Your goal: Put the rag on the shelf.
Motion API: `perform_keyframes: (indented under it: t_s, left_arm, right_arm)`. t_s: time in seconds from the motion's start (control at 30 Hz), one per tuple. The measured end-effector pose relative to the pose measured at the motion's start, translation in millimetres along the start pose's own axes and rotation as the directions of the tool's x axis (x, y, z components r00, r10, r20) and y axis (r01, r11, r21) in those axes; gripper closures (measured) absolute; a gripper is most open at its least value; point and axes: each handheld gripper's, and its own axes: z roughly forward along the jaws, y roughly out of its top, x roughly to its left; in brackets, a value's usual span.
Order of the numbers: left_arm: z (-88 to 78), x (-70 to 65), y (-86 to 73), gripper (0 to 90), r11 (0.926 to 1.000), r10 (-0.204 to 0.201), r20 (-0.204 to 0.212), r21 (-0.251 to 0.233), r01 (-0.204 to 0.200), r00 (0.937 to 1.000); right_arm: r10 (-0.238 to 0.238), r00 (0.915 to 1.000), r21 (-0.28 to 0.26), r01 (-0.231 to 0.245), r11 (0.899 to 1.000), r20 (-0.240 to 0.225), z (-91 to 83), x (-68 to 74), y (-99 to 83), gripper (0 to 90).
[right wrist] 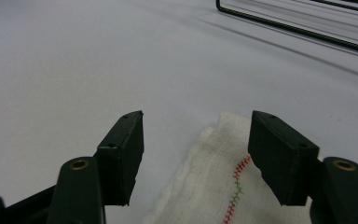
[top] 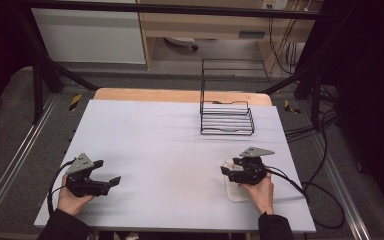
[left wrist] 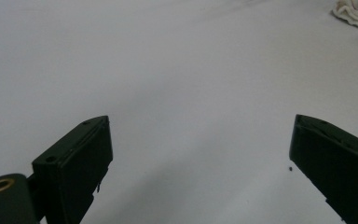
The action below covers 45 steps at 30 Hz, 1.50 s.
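The right tool (right wrist: 196, 140) hangs half open over the white cloth (right wrist: 214, 186) at the counter's (top: 170, 145) right near side, gripping nothing; the grasp is in hand, and next it must lower and pinch the far edge. The left tool (left wrist: 200, 154) rests wide open, empty.

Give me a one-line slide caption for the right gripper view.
Right gripper poised with parted jaws over the folded white cloth on the table.

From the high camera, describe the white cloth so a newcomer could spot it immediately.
Start at the pale table and find the black wire rack at its far right. Come toward the near right edge, where the right tool hovers over a folded white cloth. It is the table's one soft thing, with a red and green stitched line.
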Motion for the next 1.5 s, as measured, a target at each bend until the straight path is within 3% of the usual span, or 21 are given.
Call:
perform_keyframes:
  t_s: [0.17, 0.33, 0.37, 0.5, 0.67, 0.73, 0.97, 1.1, 1.23, 1.4, 1.43, 1.47, 1.5]
  left_arm:
    - [-0.6, -0.1, -0.2, 5.9, 1.0000, 0.001, -0.002, -0.002, -0.001, 1.0000]
    - [-0.8, 0.5, 0.0, 6.1, 1.0000, -0.001, -0.004, -0.001, 0.001, 1.0000]
    - [-0.8, 0.3, 0.0, 6.1, 1.0000, -0.001, -0.004, -0.001, 0.001, 1.0000]
    - [-0.6, 0.0, -0.1, 6.2, 1.0000, 0.000, -0.004, 0.000, 0.000, 1.0000]
    - [-0.5, 0.3, -0.1, 6.4, 1.0000, 0.000, -0.005, 0.002, 0.000, 1.0000]
    - [-0.6, 0.3, -0.1, 6.4, 1.0000, 0.000, -0.005, 0.002, 0.000, 1.0000]
    - [-1.0, 0.8, 0.0, 6.4, 1.0000, 0.000, -0.007, 0.001, 0.000, 1.0000]
    - [-1.1, 0.6, 0.1, 6.5, 1.0000, -0.001, -0.007, 0.001, 0.001, 1.0000]
    - [-1.0, 0.5, 0.1, 6.5, 1.0000, 0.001, -0.008, 0.002, -0.001, 1.0000]
    - [-1.3, 0.5, 0.1, 6.5, 1.0000, 0.000, -0.010, 0.000, 0.000, 1.0000]
    - [-1.3, 0.5, 0.1, 6.5, 1.0000, 0.000, -0.010, 0.000, 0.000, 1.0000]
    - [-1.4, 0.6, 0.1, 6.5, 1.0000, 0.000, -0.010, 0.000, 0.000, 0.9999]
    - [-1.5, 0.6, 0.1, 6.5, 1.0000, 0.000, -0.011, 0.000, 0.000, 0.9999]
  right_arm:
    - [-0.024, 0.9986, 0.028, 0.023, 0.999, 0.048, 14.3, -1.2, 3.5, 48.2]
    - [-0.028, 0.9978, 0.048, 0.026, 0.999, 0.060, 21.6, -2.4, 2.9, 56.3]
    - [-0.055, 0.9959, 0.059, 0.051, 0.997, 0.071, 22.5, -2.9, 1.6, 60.8]
    - [-0.077, 0.9939, 0.072, 0.071, 0.995, 0.078, 22.3, -2.0, 0.7, 65.9]
    - [-0.118, 0.9877, 0.097, 0.108, 0.989, 0.102, 22.8, -0.9, 1.9, 79.8]
    - [-0.136, 0.9846, 0.103, 0.125, 0.987, 0.109, 23.0, -0.1, 2.5, 83.0]
    - [-0.121, 0.9869, 0.093, 0.111, 0.989, 0.107, 22.0, -1.0, 3.7, 85.5]
    - [-0.123, 0.9905, 0.042, 0.121, 0.992, 0.062, 18.7, 2.6, 6.3, 85.9]
    - [-0.171, 0.9853, 0.022, 0.170, 0.985, 0.007, 21.1, 14.2, 11.2, 85.9]
    - [-0.229, 0.9701, 0.011, 0.231, 0.973, -0.080, 30.0, 31.2, 15.2, 85.8]
    - [-0.229, 0.9701, 0.011, 0.231, 0.973, -0.080, 30.0, 31.2, 15.2, 85.8]
    - [-0.252, 0.9619, 0.012, 0.255, 0.967, -0.105, 32.9, 36.9, 15.9, 85.8]
    - [-0.252, 0.9619, 0.012, 0.255, 0.967, -0.105, 32.9, 36.9, 15.9, 85.8]
